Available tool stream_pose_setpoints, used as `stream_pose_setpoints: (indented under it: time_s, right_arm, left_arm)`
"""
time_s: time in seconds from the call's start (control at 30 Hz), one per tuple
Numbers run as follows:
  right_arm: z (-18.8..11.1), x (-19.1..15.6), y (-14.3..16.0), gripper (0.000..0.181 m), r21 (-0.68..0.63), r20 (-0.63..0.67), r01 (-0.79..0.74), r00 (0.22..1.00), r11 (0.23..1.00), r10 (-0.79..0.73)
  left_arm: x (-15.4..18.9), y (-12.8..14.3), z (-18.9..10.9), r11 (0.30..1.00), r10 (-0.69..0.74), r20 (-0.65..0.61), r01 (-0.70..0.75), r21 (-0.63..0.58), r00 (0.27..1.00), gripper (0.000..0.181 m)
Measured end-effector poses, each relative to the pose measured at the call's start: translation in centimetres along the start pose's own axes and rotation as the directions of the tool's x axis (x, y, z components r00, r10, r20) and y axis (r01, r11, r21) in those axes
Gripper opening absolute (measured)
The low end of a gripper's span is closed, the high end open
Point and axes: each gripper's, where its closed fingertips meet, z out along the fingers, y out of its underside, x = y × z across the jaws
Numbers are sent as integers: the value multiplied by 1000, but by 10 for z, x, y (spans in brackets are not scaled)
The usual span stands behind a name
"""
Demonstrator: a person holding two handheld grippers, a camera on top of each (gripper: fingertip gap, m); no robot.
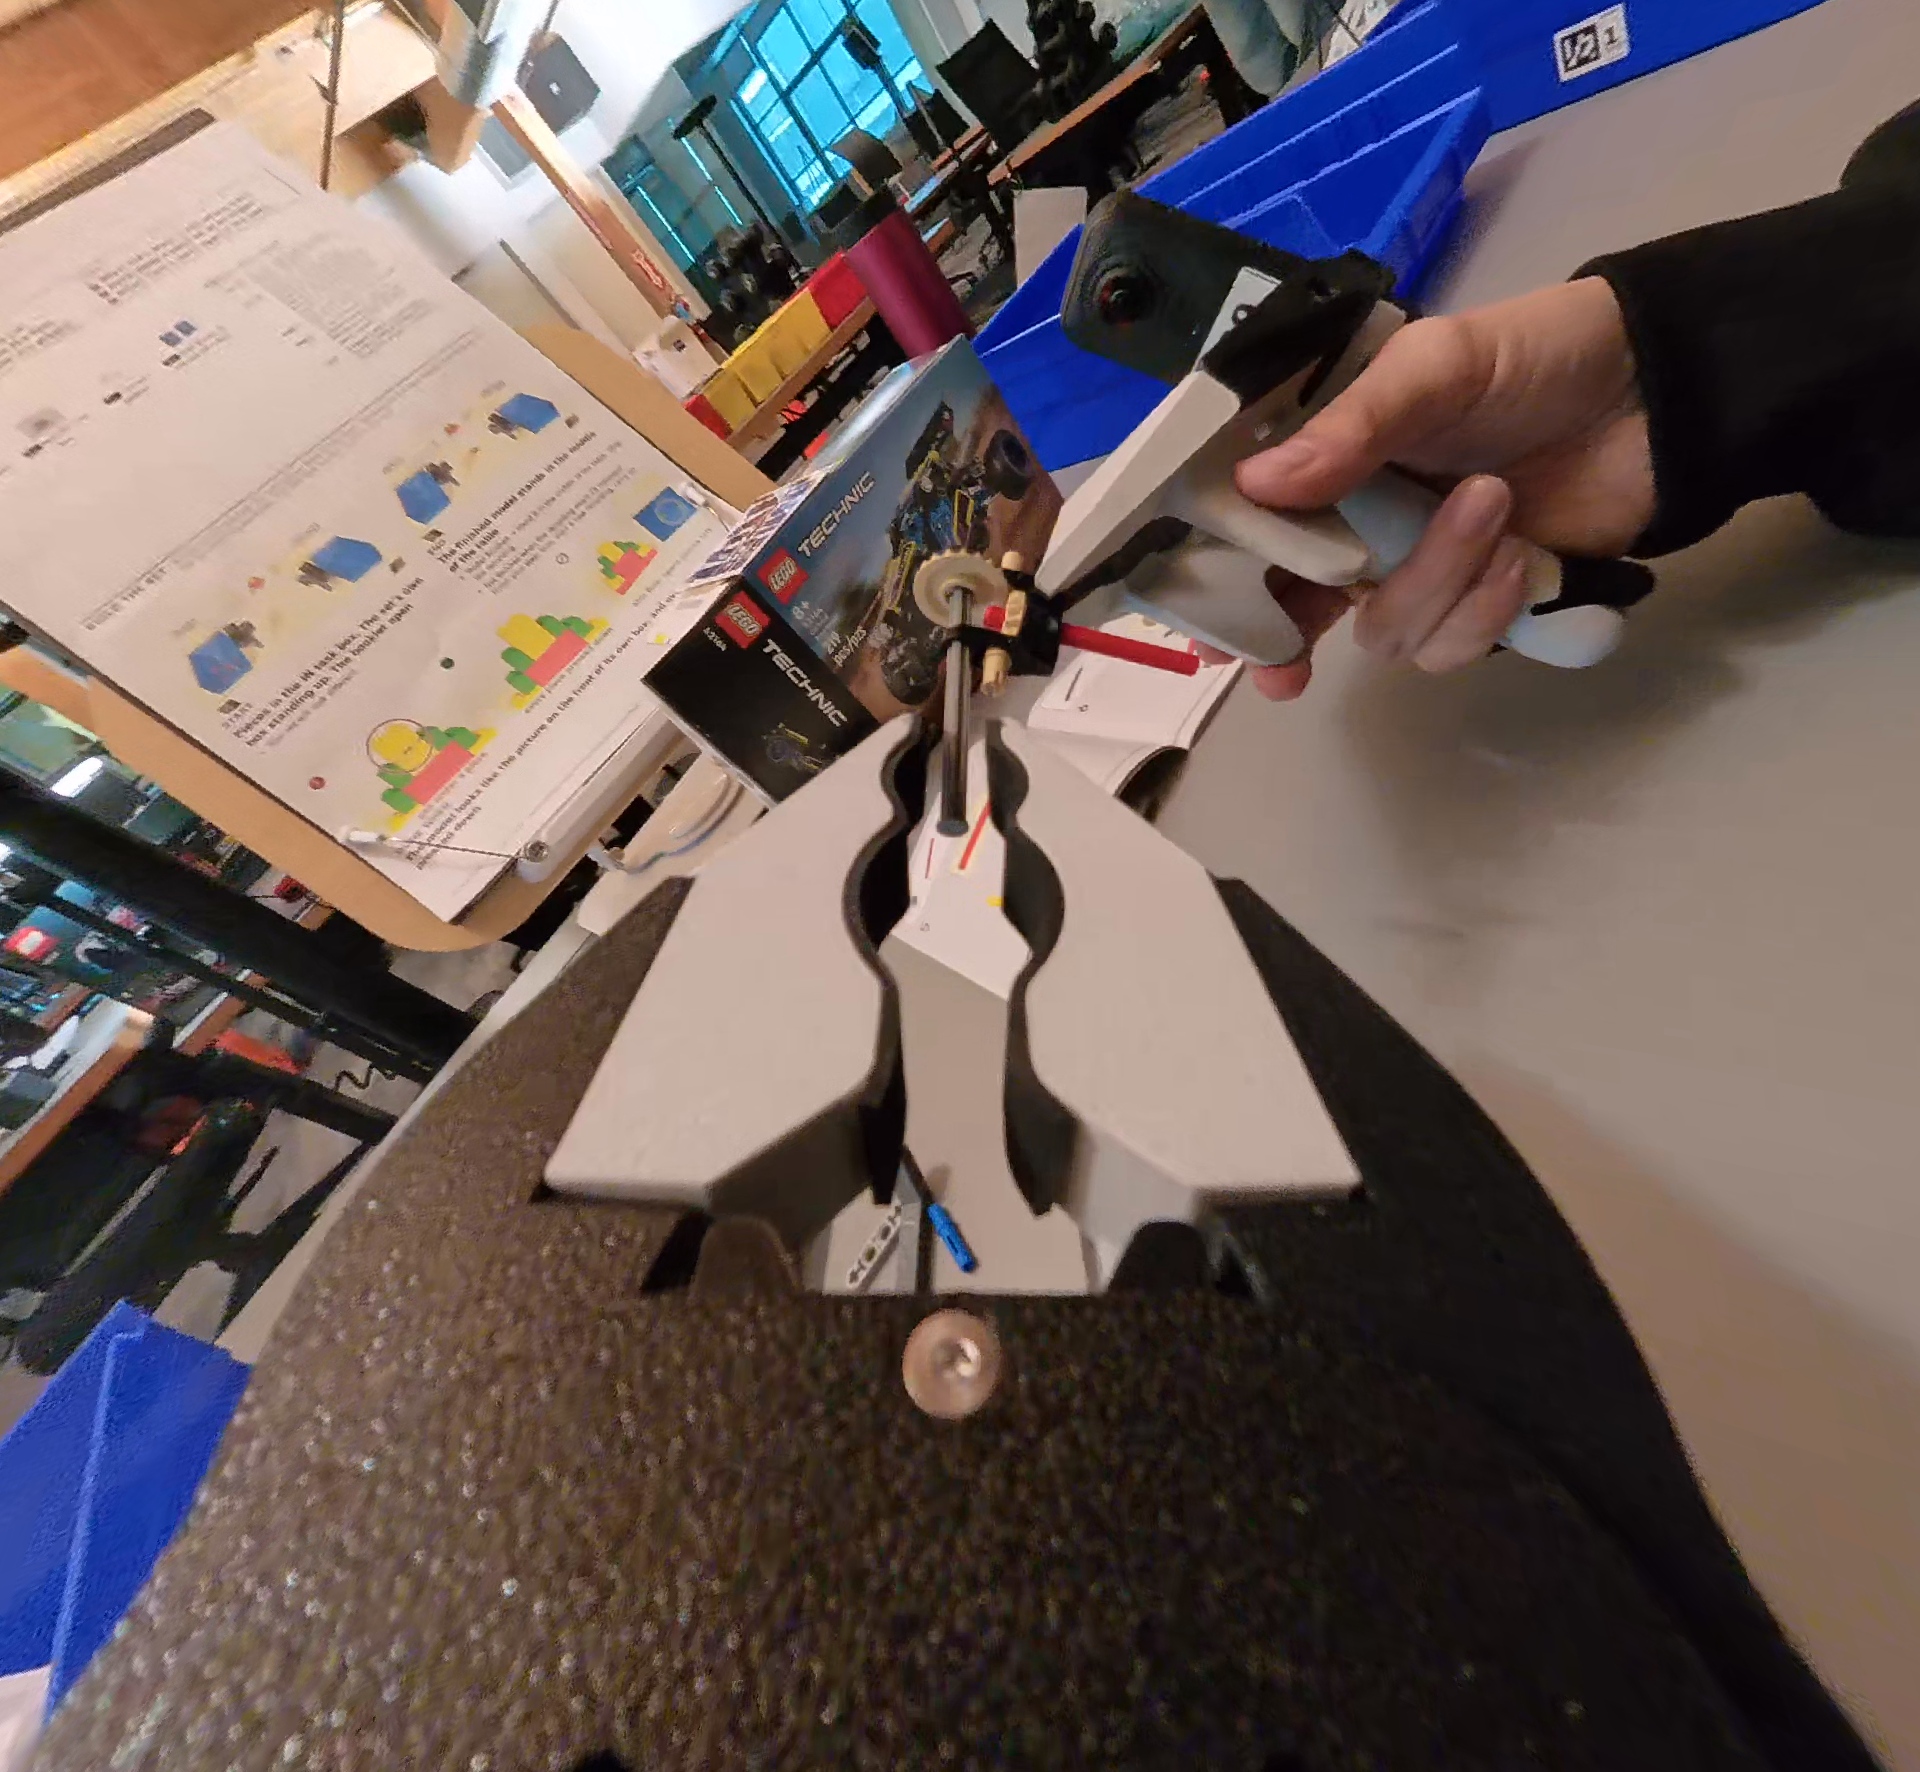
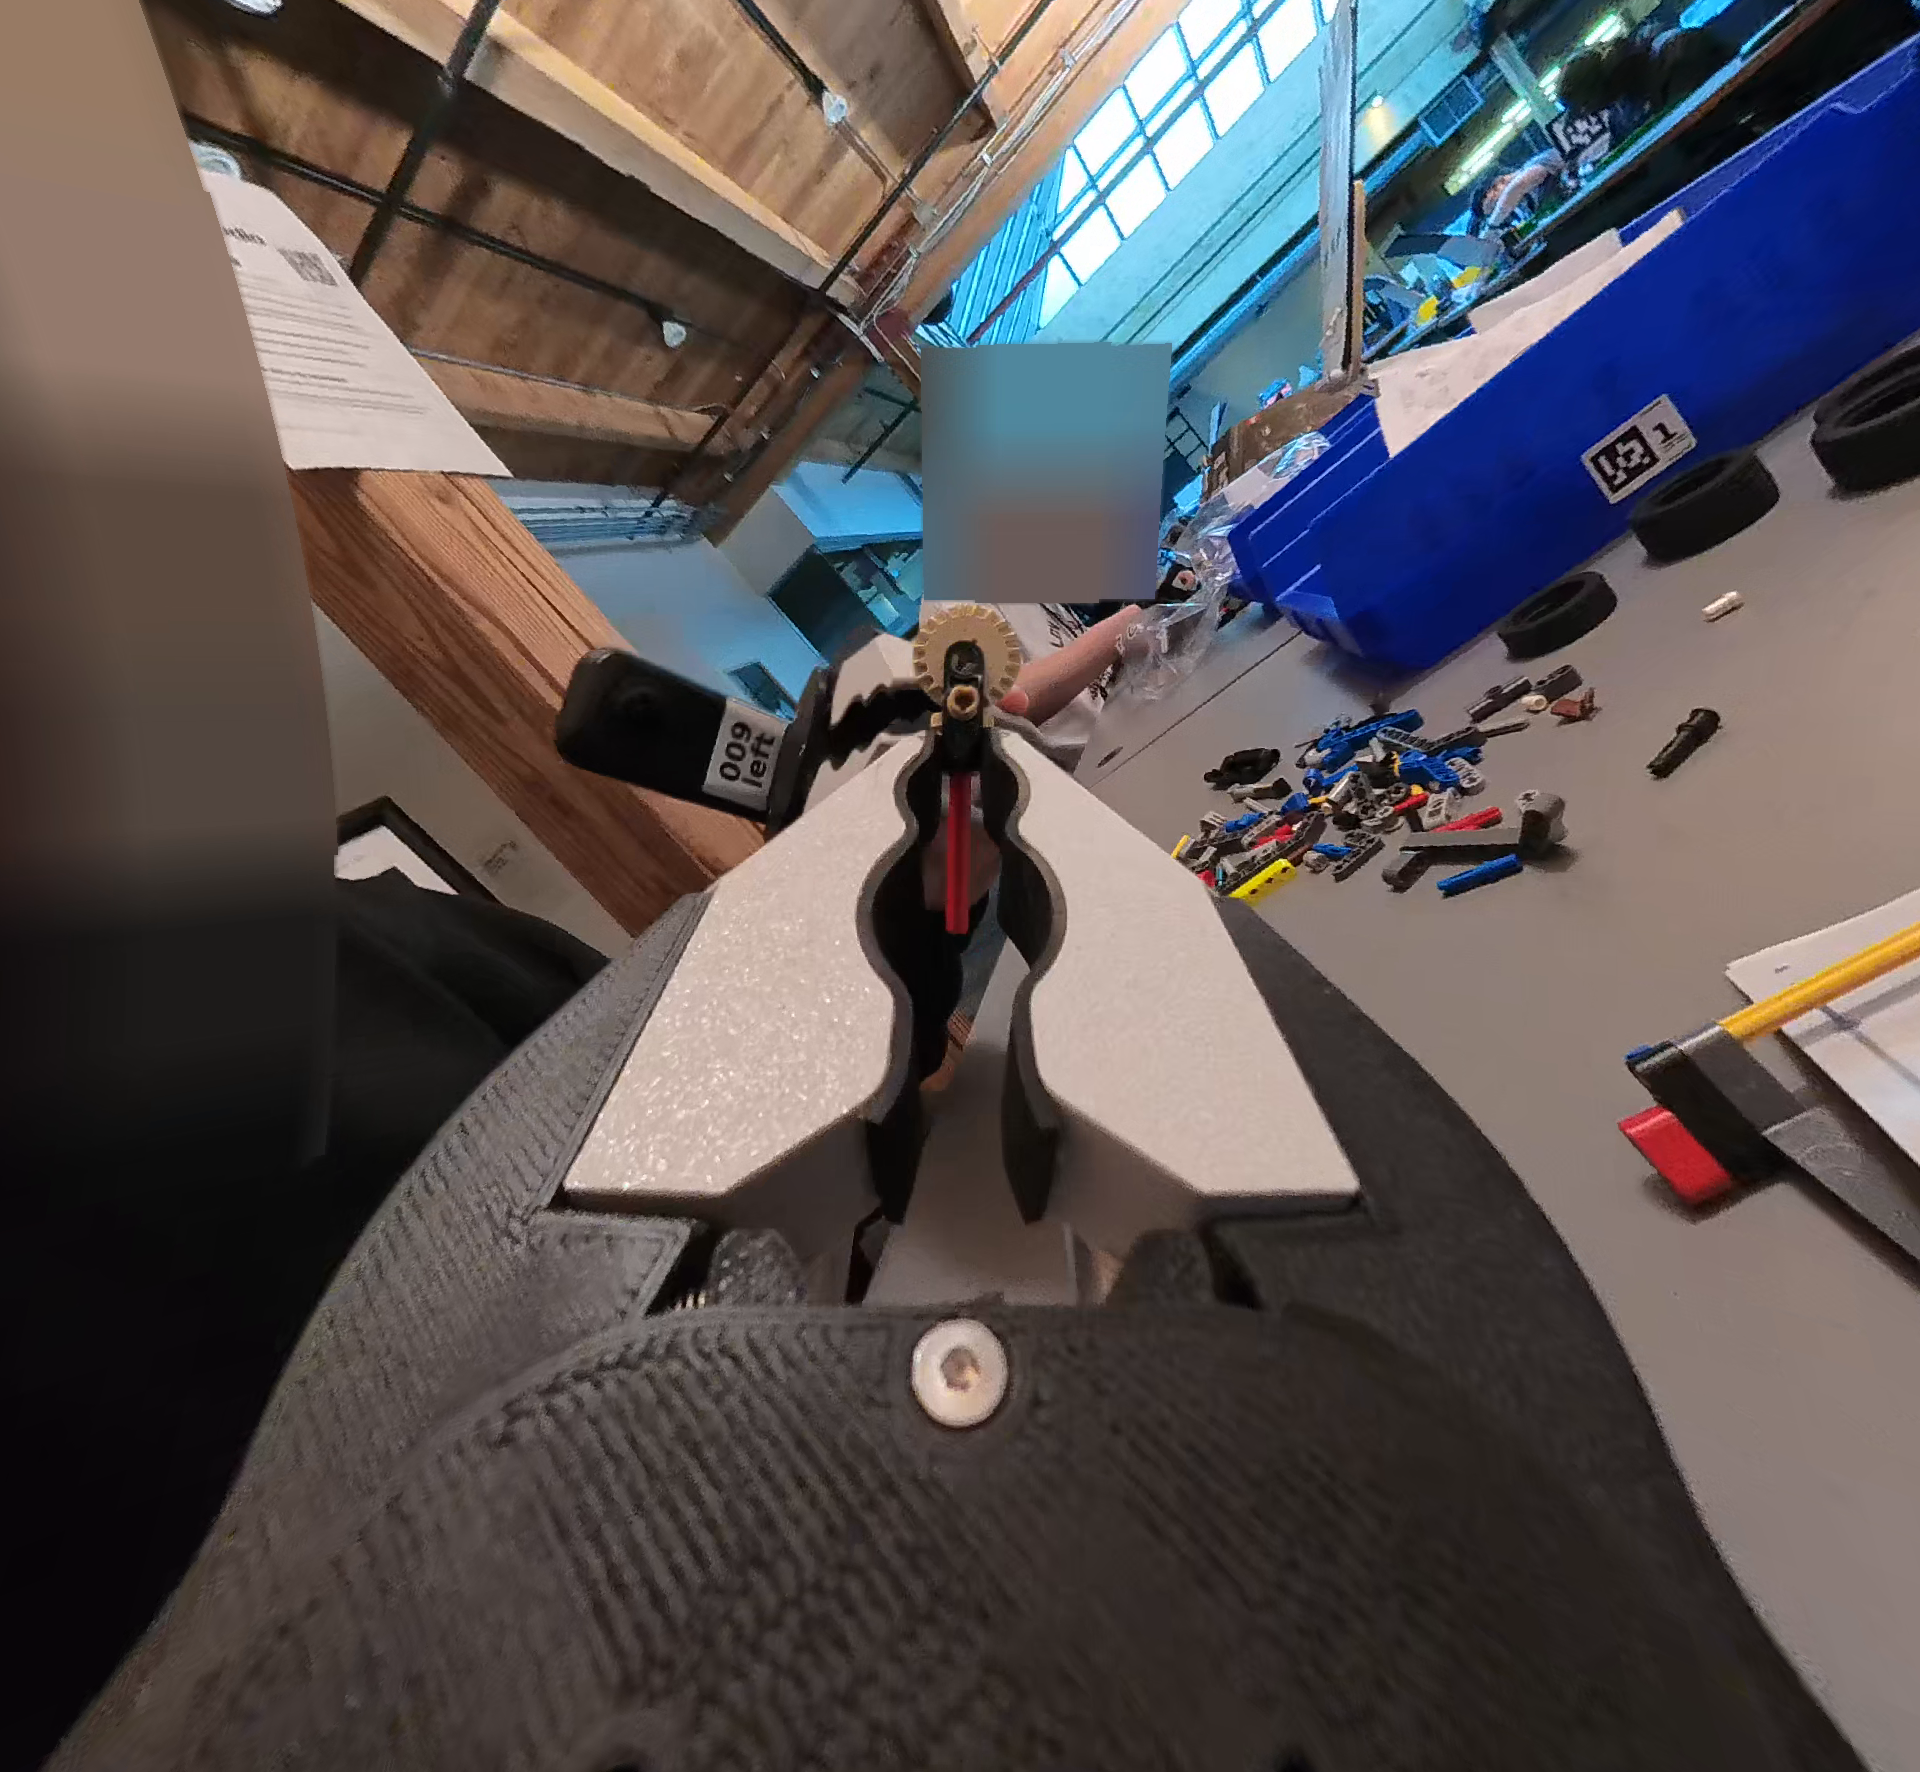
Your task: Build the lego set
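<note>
A small assembly is held in the air between both grippers: a tan gear (image 1: 948, 584) on a black axle (image 1: 961, 714), joined to a black connector (image 1: 1023, 626) with a red axle (image 1: 1127, 647). My left gripper (image 1: 958, 748) is shut on the black axle's lower end. My right gripper (image 2: 961, 746) is shut on the black connector (image 2: 964, 735), with the red axle (image 2: 958, 860) lying between its fingers and the gear (image 2: 954, 654) just beyond its tips. The right gripper (image 1: 1055, 605) also shows in the left wrist view, held by a hand.
A set box (image 1: 883, 579) stands behind the assembly, with an open booklet (image 1: 1132, 714) and an instruction board (image 1: 312, 475). Blue bins (image 2: 1558, 434) line the table's far side. A pile of loose pieces (image 2: 1382, 808) and black tyres (image 2: 1704, 507) lie right.
</note>
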Motion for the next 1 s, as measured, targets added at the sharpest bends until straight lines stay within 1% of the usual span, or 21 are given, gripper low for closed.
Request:
stream_pose_setpoints:
  time_s: [0.13,0.2,0.27,0.37,0.43,0.53,0.67,0.73,0.8,0.9,1.0]
  right_arm:
    - [-4,5,-3,6,5,-10,-35,999,999,35]
    - [-5,6,-2,6,-7,-14,-28,1000,1000,28]
    - [-5,7,1,6,-29,-26,-8,1000,1000,7]
    - [-2,5,5,6,-45,-14,0,1000,999,0]
    - [-1,5,7,6,-59,-10,-5,1000,998,5]
    - [-3,8,7,6,-58,-21,-23,1000,998,22]
    - [-4,11,10,6,-87,-38,-24,999,996,21]
    - [-4,15,12,6,-95,-63,-32,998,995,26]
    - [-2,17,14,6,-101,-77,-40,997,994,32]
    - [0,19,16,6,-104,-90,-35,996,994,26]
    - [-1,21,17,6,-111,-106,-21,994,994,9]
  left_arm:
    - [-2,-1,0,999,25,-8,-25,-38,1000,23]
    - [-1,-2,0,995,54,-33,-57,-79,998,23]
    - [3,1,4,986,81,-84,-92,-137,993,31]
    - [11,2,9,976,98,-146,-123,-177,984,28]
    - [13,2,13,972,130,-152,-156,-176,980,20]
    - [13,4,17,958,195,-141,-220,-186,971,18]
    - [15,10,18,943,235,-158,-264,-204,959,22]
    - [15,14,18,928,261,-159,-293,-231,952,30]
    - [19,16,19,918,276,-169,-312,-246,946,32]
    - [19,19,24,904,303,-136,-330,-272,943,28]
    - [17,21,27,912,261,-108,-282,-297,959,24]
